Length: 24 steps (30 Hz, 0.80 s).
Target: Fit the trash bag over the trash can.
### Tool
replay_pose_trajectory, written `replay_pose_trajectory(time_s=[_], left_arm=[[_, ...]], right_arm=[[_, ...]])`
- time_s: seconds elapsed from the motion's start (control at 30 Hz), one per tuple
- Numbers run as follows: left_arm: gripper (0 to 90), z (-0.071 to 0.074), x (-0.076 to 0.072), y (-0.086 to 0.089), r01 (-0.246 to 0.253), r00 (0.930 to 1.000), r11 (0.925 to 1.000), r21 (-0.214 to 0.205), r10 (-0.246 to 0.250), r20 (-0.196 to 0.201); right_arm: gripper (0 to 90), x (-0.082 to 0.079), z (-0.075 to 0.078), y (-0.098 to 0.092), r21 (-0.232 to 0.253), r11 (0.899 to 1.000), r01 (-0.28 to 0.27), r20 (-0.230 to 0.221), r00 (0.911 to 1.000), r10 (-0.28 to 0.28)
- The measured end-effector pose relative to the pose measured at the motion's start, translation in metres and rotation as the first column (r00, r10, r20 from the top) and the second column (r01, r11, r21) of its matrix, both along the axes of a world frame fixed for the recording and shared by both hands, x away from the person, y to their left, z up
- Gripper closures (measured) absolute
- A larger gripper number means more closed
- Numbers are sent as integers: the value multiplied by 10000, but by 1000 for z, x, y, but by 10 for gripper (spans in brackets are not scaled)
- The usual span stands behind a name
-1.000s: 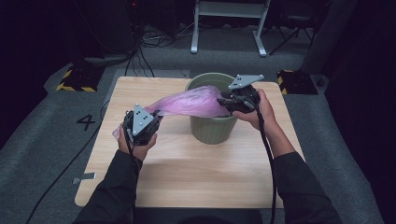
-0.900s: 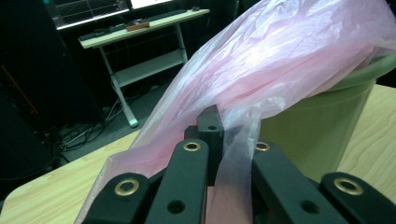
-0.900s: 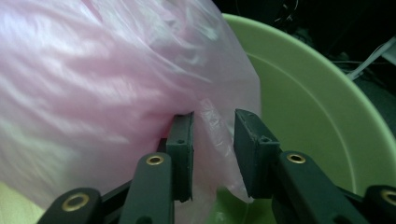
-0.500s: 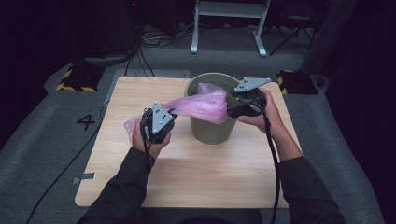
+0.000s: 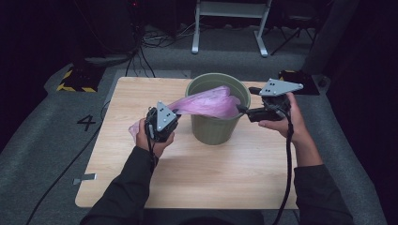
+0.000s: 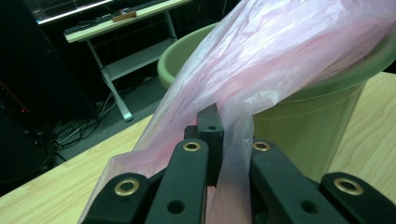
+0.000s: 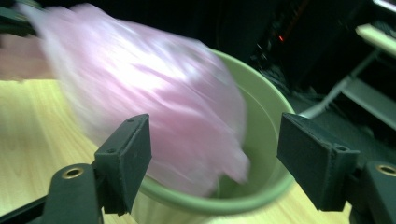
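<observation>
A green bin (image 5: 213,125) stands on the middle of the wooden table (image 5: 234,173). Across its mouth lies a thin pink plastic bag (image 5: 206,103), stretched from the bin's left side. My left gripper (image 5: 174,113) is just left of the bin, shut on the bag's end; in the left gripper view its jaws pinch the film (image 6: 233,140) in front of the bin (image 6: 299,121). My right gripper (image 5: 246,100) is at the bin's right rim; its jaws have just been opening and stand wide apart (image 7: 215,154), pressing on nothing, with the blurred bag (image 7: 154,93) and the bin (image 7: 266,116) beyond them.
Behind the table stands a white-legged stand (image 5: 230,28) among cables on the grey floor. A yellow-and-black striped block (image 5: 75,82) lies at the far left, and a "4" (image 5: 89,123) is marked on the floor. Bare tabletop stretches in front of the bin.
The right gripper opened, let go of the bag and drew back to the right of the bin. The left gripper carried its end of the bag rightward, closer to the bin.
</observation>
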State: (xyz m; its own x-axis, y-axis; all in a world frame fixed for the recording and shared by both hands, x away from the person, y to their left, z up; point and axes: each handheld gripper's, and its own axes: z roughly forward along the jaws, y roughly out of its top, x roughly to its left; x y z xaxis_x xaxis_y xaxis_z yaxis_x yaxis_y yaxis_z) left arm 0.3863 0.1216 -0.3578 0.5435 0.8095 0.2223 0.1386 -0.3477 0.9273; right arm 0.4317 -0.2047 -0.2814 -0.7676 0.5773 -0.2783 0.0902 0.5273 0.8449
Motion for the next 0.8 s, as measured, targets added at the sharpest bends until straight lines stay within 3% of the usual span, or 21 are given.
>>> replay_pose_trajectory(time_s=[0.23, 0.33, 0.43, 0.6, 0.8], left_arm=[[894, -3, 4, -15, 130, 9999, 9999, 98, -129, -77], [894, -3, 4, -18, 228, 9997, 9996, 163, -227, -77], [893, -2, 4, -21, 232, 9997, 9996, 160, -232, -20], [889, -2, 4, -25, 272, 9996, 9994, 200, -271, -41], [835, -1, 1, -25, 366, 9993, 9993, 106, -365, -83]], right_arm=[[239, -8, 3, 35, 198, 9880, -1530, 126, 9882, 1528], [249, -3, -2, 52, -305, 9890, -1448, 23, 9894, 1449], [319, 5, -9, 63, -665, 9891, -1316, -175, 9913, 1308], [649, 15, -18, 72, -868, 9880, -1282, -474, 9911, 1244], [849, 21, -23, 69, -626, 9898, -1279, -674, 9900, 1237]])
